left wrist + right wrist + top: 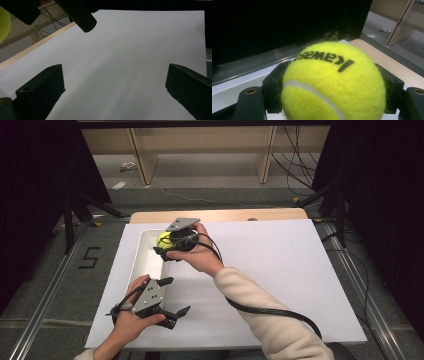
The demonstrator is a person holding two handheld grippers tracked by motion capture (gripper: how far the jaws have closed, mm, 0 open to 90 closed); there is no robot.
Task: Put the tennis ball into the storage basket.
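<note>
In the high view, the right tool (165, 247) is clamped on a yellow tennis ball (163, 239) and held above the white tray (142, 265), which lies toward ten o'clock of the white board (280, 280) covering the counter (220, 215). From the tray's middle the ball sits at about one o'clock, near the far end. The left tool (176, 296) hovers over the board at seven o'clock, jaws spread apart with nothing between them (its grey plate faces up).

In the left gripper view, the two black jaws stand wide apart over bare white board; a sliver of the ball (3, 25) shows at ten o'clock.

In the right gripper view, the ball (332, 82) is pressed between both jaws, its black lettering upside down toward twelve o'clock and a white seam curving at six o'clock.
</note>
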